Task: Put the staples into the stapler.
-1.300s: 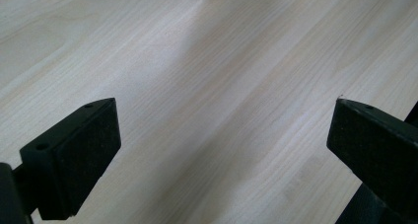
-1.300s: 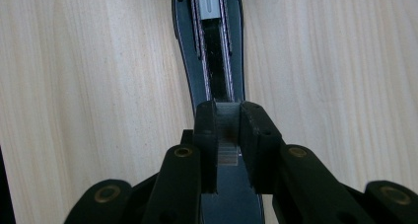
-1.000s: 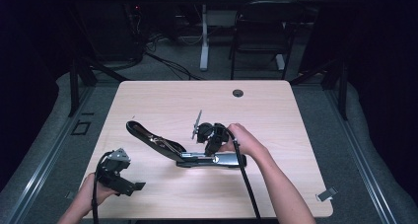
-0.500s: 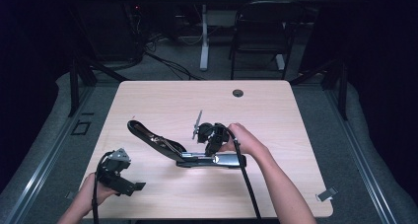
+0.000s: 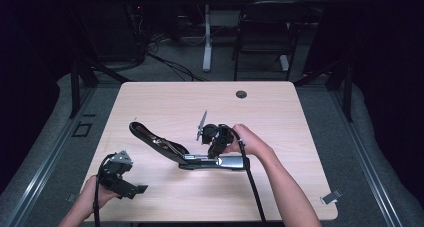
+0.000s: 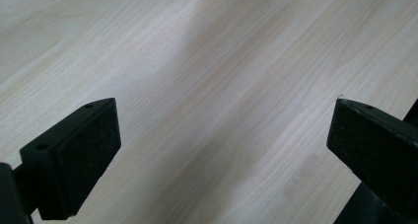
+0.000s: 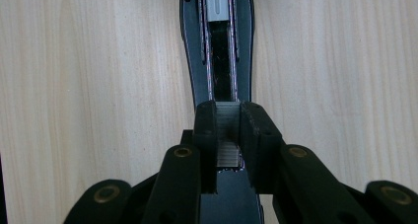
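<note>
Between the right gripper's (image 7: 228, 135) two black jaws sits a strip of silver metal staples (image 7: 227, 150), pinched from both sides over the open channel of a black and silver desk stapler (image 5: 200, 157) — the jaws nearly closed, with just the strip's width left between them. Ahead of those jaws the stapler's loading channel runs straight on, bare wood lying to either side of it. Its black lid is swung back and slopes up beyond the jaws in the high view. The left gripper (image 6: 222, 150) has its jaws spread wide with nothing between them but bare board — it hovers near the front edge of the pale wooden table (image 5: 280, 112), well apart from the stapler. A small dark round grommet (image 5: 241, 94) sits near the far edge. Beyond the table stand a black chair (image 5: 265, 37) and trailing cables on grey floor in a dim room.
</note>
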`<state>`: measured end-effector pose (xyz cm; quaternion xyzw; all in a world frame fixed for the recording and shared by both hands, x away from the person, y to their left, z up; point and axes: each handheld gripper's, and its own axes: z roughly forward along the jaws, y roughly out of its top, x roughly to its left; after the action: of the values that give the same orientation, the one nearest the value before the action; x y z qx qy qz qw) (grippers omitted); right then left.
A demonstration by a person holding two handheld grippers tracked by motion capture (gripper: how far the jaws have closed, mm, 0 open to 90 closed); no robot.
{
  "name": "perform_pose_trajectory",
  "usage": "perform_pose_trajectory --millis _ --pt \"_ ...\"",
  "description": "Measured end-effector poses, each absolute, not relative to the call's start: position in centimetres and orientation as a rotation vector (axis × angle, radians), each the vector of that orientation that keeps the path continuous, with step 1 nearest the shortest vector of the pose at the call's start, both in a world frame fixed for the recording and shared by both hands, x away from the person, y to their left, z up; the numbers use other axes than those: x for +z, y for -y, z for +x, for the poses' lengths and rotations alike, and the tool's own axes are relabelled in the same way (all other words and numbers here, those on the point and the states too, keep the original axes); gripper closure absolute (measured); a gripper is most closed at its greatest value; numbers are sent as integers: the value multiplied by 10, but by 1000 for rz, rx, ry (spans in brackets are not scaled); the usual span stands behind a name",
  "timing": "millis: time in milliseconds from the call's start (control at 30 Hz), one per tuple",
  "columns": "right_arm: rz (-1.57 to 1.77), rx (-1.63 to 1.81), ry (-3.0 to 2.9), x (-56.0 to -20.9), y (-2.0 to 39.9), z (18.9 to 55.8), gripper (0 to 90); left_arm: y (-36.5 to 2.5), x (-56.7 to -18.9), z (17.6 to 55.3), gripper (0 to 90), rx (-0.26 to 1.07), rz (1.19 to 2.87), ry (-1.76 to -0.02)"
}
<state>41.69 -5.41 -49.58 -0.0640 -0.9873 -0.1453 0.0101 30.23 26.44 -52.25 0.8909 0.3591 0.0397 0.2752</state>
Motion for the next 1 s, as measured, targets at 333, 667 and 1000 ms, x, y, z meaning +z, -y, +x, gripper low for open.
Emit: perform_pose_trajectory --millis 333,667,1000 --pt "-172 -423 3088 -498 52 418 779 -264 -523 302 0 106 2396 -969" --pt "-155 -445 3081 -497 52 418 779 -264 -523 302 0 104 2406 -959" --pt "-130 -422 3084 -497 52 418 779 -263 -524 302 0 101 2413 -958"
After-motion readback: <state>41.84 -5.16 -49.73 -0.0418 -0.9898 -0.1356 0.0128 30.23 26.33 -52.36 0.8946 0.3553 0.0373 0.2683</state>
